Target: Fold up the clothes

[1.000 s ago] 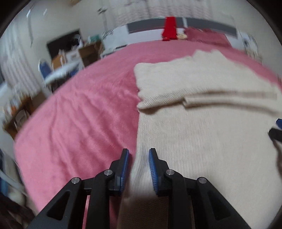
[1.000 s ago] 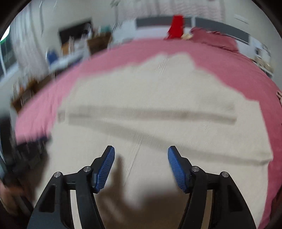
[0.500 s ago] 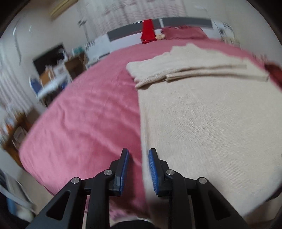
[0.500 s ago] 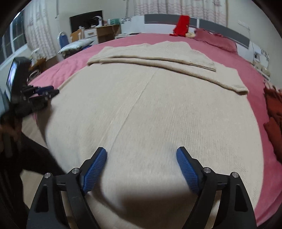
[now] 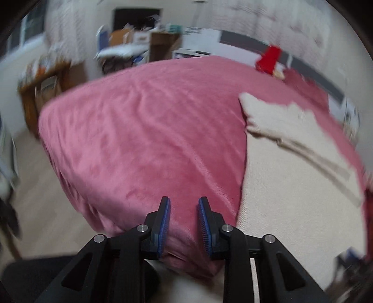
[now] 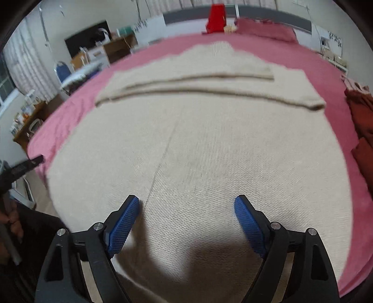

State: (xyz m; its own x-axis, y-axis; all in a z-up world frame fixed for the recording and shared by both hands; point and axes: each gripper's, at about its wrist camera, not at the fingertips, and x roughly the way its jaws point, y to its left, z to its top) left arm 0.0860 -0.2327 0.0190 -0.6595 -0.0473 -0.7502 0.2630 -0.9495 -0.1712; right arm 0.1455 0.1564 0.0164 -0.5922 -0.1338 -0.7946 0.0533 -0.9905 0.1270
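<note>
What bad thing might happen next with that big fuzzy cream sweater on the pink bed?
1. The left gripper hangs over the pink plush blanket, beside the cream knitted sweater, so it may pinch blanket instead.
2. The right gripper, jaws wide and empty, sits mid-hem; lifting there could bunch the knit.
3. The folded-in sleeves might slip loose.

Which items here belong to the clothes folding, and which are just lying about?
Part of the job:
- cream knit sweater, spread flat, sleeves folded across it
- right gripper, open over its near hem
- left gripper, over the pink blanket beside it

Lying about:
- dark red clothes at the bed's right edge
- red item by the headboard
- blue chair
</note>
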